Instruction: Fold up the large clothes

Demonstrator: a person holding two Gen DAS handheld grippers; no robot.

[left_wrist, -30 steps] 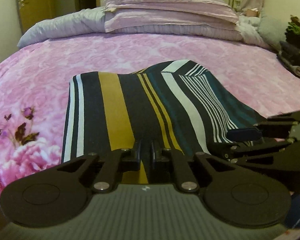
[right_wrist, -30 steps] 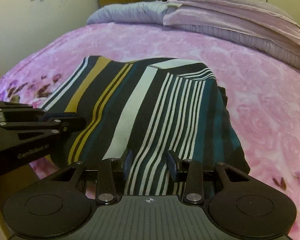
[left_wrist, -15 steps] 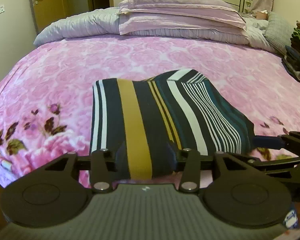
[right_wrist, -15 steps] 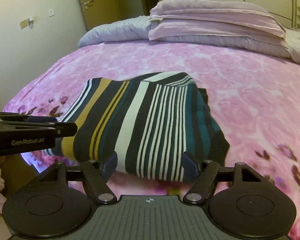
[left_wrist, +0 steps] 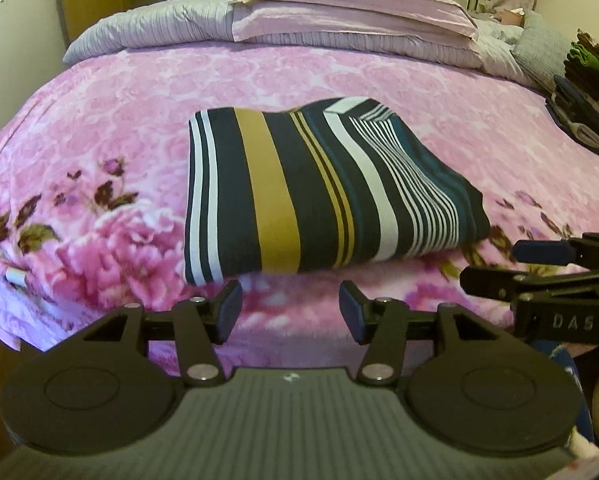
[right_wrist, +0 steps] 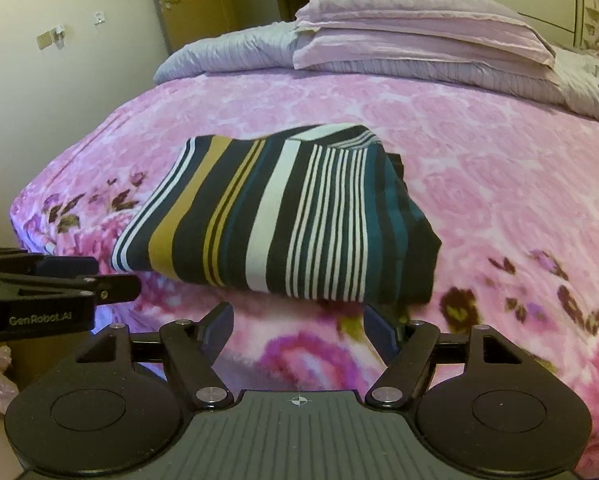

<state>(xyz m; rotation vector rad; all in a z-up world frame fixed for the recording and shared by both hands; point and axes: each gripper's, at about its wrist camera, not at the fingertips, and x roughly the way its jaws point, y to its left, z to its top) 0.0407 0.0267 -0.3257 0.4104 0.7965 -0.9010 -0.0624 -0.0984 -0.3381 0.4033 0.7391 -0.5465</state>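
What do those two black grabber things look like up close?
Both are matte black. The left gripper and right gripper each have two short fingers with dark blue pads, silver pivot screws, two round discs and a ribbed grey base. White lettering on the sides reads GenRobot.AI on the left one, DAS on the right.

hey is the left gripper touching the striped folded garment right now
Apart. In the left wrist view, pink bedspread shows between the open left gripper and the near edge of the striped garment.
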